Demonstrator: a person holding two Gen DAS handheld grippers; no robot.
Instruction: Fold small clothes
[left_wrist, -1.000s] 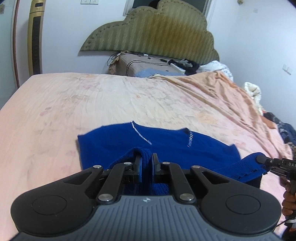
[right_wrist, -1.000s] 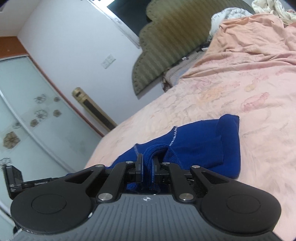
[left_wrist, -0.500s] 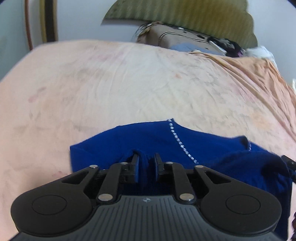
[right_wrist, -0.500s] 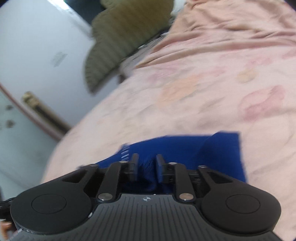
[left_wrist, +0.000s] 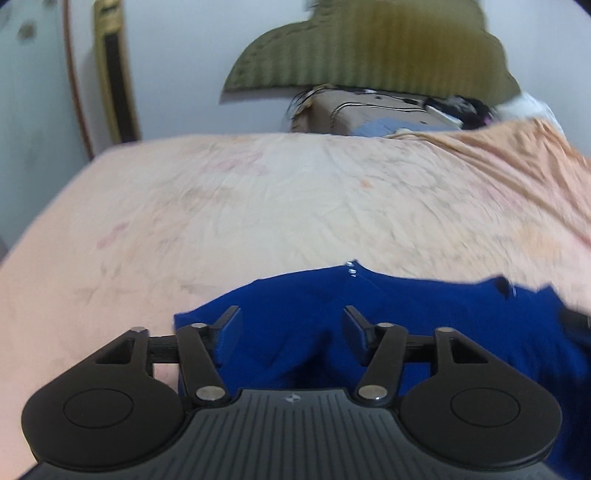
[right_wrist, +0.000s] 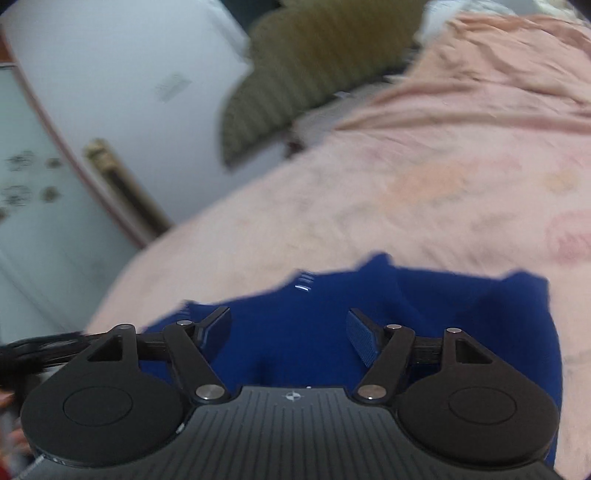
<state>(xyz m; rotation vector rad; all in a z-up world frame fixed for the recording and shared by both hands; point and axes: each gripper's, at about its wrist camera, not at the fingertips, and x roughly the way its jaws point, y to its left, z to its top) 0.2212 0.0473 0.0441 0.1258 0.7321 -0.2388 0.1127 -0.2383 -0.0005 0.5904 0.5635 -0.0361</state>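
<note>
A small royal-blue knit garment (left_wrist: 424, 314) lies folded on the pink bed sheet (left_wrist: 258, 206), its glittery trim showing at the far edge. My left gripper (left_wrist: 291, 323) hovers over its near part with the jaws opening; the cloth lies loose below and between the pads, which do not press on it. In the right wrist view the same blue garment (right_wrist: 461, 314) spreads under my right gripper (right_wrist: 288, 325), whose jaws are also opening wide with fabric beneath them, not pinched. Both views are motion-blurred.
A green scalloped headboard (left_wrist: 369, 48) and a cluttered box with cables (left_wrist: 369, 114) stand beyond the bed. A gold floor unit (left_wrist: 112, 70) is at the wall on the left. Wardrobe doors (right_wrist: 33, 221) flank the bed. Rumpled sheet (right_wrist: 498, 81) rises at the right.
Both grippers went from shut on pinched blue cloth to wide apart, letting the fabric drop flat. Both moved forward and down, and the garment now lies lower in each view.
</note>
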